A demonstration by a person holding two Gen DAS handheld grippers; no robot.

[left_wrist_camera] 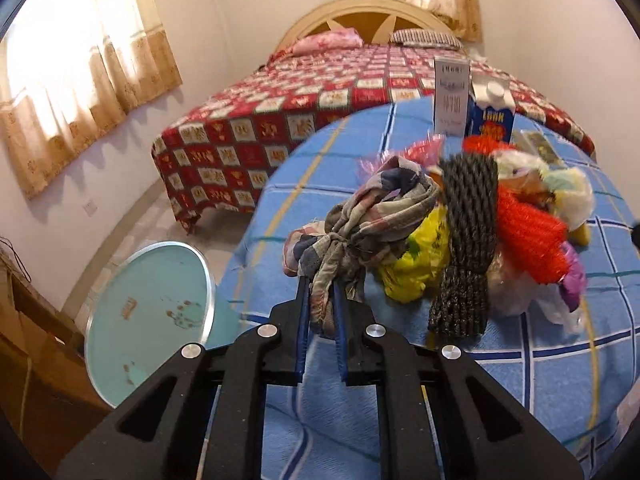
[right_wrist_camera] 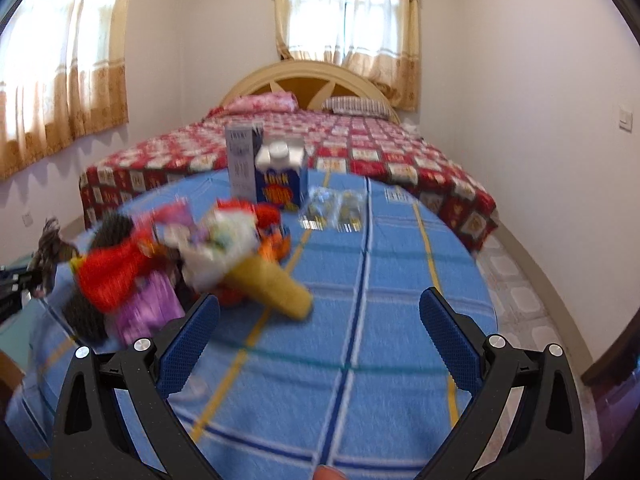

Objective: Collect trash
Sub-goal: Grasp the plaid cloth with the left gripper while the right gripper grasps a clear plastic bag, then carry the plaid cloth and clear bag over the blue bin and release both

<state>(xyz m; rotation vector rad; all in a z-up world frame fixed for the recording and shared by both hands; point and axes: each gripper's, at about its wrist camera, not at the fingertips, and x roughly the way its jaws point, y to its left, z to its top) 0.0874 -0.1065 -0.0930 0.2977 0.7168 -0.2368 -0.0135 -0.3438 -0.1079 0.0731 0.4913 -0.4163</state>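
Note:
My left gripper [left_wrist_camera: 322, 284] is shut on a crumpled plaid cloth [left_wrist_camera: 376, 216] at the near-left edge of a trash pile on the blue checked table [left_wrist_camera: 520, 380]. The pile holds a black-grey knitted piece [left_wrist_camera: 466, 236], a red mesh item [left_wrist_camera: 528, 240] and a yellow bag [left_wrist_camera: 420, 264]. In the right wrist view my right gripper [right_wrist_camera: 320, 312] is open above bare tablecloth, with nothing between its fingers. The blurred pile [right_wrist_camera: 160, 264] lies to its left, and a yellow cone-shaped item [right_wrist_camera: 276, 284] pokes toward the left finger. The plaid cloth [right_wrist_camera: 48, 252] shows at the far left edge.
A blue milk carton [left_wrist_camera: 492, 116] and a grey box [left_wrist_camera: 452, 96] stand upright at the table's far side, with clear wrappers [right_wrist_camera: 336, 208] beside them. A teal round bin [left_wrist_camera: 152, 320] sits on the floor left of the table. A bed [right_wrist_camera: 360, 148] fills the room behind.

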